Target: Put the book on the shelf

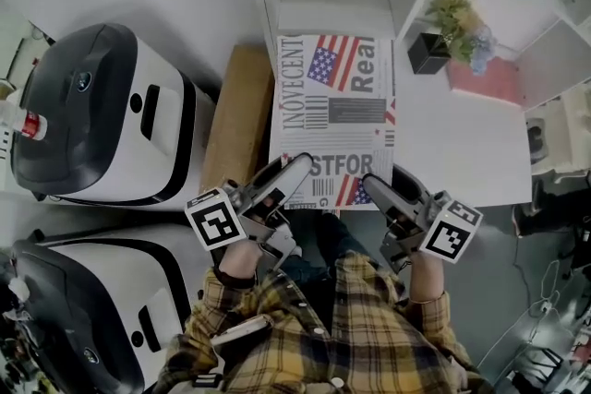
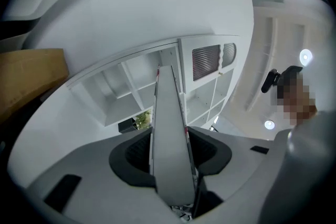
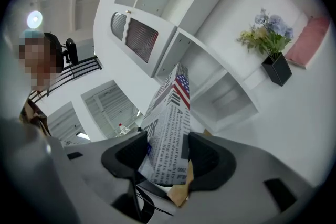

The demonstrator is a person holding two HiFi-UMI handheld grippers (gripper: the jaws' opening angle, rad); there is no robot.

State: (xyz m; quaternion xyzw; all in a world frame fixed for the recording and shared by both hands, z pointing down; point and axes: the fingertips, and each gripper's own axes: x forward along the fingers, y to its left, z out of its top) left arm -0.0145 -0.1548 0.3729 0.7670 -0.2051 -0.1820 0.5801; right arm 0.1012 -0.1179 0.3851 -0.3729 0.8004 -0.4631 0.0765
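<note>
You have the left gripper (image 1: 291,173) and right gripper (image 1: 379,189) each clamped on the near edge of the newsprint-covered book (image 1: 337,111), side by side, with its long axis pointing straight away toward the white shelf (image 1: 332,14) compartment at its far edge.

Shelf (image 1: 323,9): white, divided into open compartments.
On the shelf: a black pot (image 1: 428,52) of yellow-green and blue flowers (image 1: 459,14) stands upright on a white board. A flat pink thing (image 1: 487,78) lies near it, to its right in the head view.
Floor (image 1: 503,272): grey.
On the floor: two white-and-black machines (image 1: 102,115) left of the shelf. A brown box (image 1: 238,115) sits between the farther machine and the shelf.
</note>
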